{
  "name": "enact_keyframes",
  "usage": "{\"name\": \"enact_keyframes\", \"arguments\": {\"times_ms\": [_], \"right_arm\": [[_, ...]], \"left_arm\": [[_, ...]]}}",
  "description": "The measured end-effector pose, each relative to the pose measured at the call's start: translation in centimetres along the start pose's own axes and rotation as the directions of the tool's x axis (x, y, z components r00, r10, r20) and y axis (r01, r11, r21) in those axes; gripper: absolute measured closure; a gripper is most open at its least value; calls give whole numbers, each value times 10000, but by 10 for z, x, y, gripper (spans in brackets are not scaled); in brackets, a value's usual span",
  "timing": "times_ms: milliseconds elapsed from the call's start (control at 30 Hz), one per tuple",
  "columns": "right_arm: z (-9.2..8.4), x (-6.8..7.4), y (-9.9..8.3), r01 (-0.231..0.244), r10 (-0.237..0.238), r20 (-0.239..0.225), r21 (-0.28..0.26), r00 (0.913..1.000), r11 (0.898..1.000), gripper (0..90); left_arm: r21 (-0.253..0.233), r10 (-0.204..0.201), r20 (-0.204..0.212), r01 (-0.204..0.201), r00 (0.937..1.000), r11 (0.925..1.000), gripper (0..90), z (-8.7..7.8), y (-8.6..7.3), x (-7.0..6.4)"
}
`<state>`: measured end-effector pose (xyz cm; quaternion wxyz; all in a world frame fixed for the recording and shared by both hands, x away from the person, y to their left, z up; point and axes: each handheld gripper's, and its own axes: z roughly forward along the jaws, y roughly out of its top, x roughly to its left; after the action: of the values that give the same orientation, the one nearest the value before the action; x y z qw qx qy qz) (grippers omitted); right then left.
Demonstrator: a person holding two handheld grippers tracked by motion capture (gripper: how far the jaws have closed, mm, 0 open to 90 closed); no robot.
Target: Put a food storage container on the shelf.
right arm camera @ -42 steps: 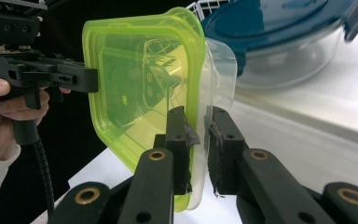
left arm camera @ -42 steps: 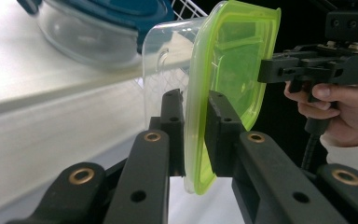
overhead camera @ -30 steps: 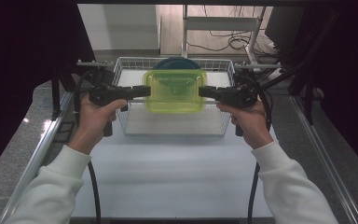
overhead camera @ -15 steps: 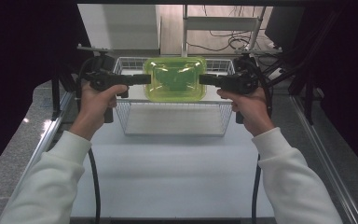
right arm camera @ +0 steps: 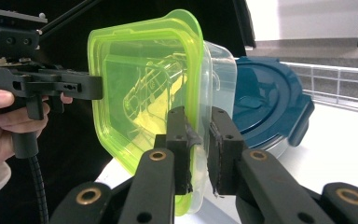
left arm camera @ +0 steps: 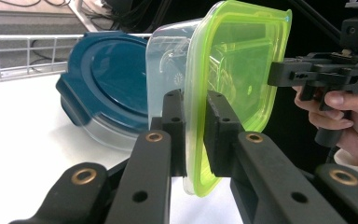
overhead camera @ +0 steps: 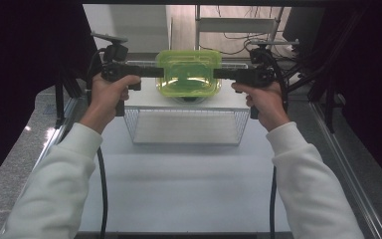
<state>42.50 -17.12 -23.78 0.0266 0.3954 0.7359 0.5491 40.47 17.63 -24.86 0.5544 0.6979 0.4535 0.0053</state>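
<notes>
Behind green-lidded container [left arm camera: 233, 88], blue-lidded container [left arm camera: 107, 79], hidden from above.

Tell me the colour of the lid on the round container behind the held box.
Dark blue lid, clearest in the left gripper view.

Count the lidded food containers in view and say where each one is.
2. The clear plastic container with the yellow-green lid hangs between the left gripper and right gripper. The glass container with the dark blue lid leans behind it. Others may be hidden.
</notes>
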Motion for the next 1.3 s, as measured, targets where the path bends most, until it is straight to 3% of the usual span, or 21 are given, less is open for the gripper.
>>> {"name": "enact_keyframes", "arguments": {"times_ms": [300,467,667,800,867,933,1033,1100,1133,1167,1233,1300], "right_arm": [[19,-18,22,-705,702,142,245,9974,9972,793],[31,-34,25,-1466,1457,197,566,9891,9876,791],[39,-52,29,-2595,2607,-163,543,9653,9642,781],[46,-59,31,-2822,2836,-170,577,9588,9576,762],[49,-63,30,-3261,3277,-220,571,9445,9436,750],[53,-67,28,-3743,3759,-232,533,9264,9258,738],[56,-70,27,-4165,4176,-261,410,9082,9082,727],[56,-70,26,-4283,4294,-281,386,9027,9028,720],[56,-70,26,-4307,4318,-282,376,9015,9017,708],[57,-70,25,-4274,4285,-261,396,9032,9032,619],[57,-69,23,-4387,4389,-284,136,8981,8985,460],[53,-68,21,-4461,4463,-101,-556,8948,8932,351]], "left_arm": [[16,-831,118,831,9965,9965,804,14,16,25],[99,-1444,227,1443,9893,9895,802,25,19,38],[110,-1775,36,1775,9841,9841,783,32,26,43],[45,-2256,187,2256,9740,9742,765,37,27,52],[27,-2624,146,2624,9648,9650,749,42,27,58],[33,-2795,98,2795,9601,9601,729,45,28,60],[-22,-2993,146,2994,9540,9541,709,48,27,65],[-68,-2951,150,2952,9553,9554,699,49,27,66],[-188,-2765,-99,2763,9610,9609,680,50,26,64],[-259,-2608,-302,2600,9649,9653,609,50,26,64],[-419,-2429,-473,2411,9689,9696,440,50,26,62],[-804,-2218,-631,2165,9731,9730,278,44,26,59]]}}
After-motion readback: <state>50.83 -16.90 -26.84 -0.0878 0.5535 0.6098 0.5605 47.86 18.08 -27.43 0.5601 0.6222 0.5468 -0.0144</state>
